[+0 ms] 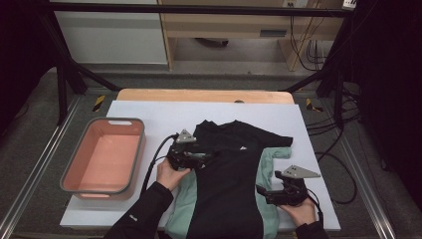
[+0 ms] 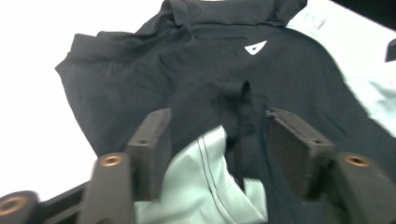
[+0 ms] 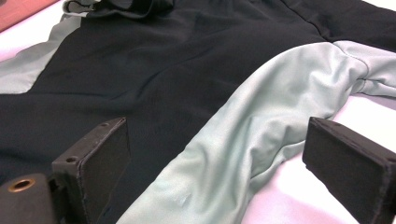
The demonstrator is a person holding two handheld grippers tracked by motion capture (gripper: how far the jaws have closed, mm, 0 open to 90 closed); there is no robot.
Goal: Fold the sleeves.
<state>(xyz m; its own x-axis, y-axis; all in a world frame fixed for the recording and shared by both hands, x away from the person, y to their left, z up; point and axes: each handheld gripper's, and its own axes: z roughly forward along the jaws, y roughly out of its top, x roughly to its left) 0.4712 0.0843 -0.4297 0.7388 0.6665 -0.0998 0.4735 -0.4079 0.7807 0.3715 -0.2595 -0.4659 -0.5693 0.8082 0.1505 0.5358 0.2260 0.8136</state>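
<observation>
A black T-shirt (image 1: 229, 169) with a small white logo lies spread over a pale green shirt (image 1: 268, 164) on the white table cover. My left gripper (image 1: 206, 158) rests at the black shirt's left side. In the left gripper view its jaws (image 2: 217, 126) stand open. A raised fold of the black shirt (image 2: 280, 79) and a patch of the green shirt (image 2: 201, 182) lie between them, and the pads press on neither. My right gripper (image 1: 261, 191) is at the shirts' right edge. It stands open (image 3: 215, 140) astride the green shirt's sleeve (image 3: 261, 121), next to the black shirt (image 3: 163, 70).
A pink basin (image 1: 104, 122) with a grey rim stands at the table's left. The white cover (image 1: 164, 112) lies bare behind the shirts. Black frame legs and cables stand on the floor beyond the table's far edge.
</observation>
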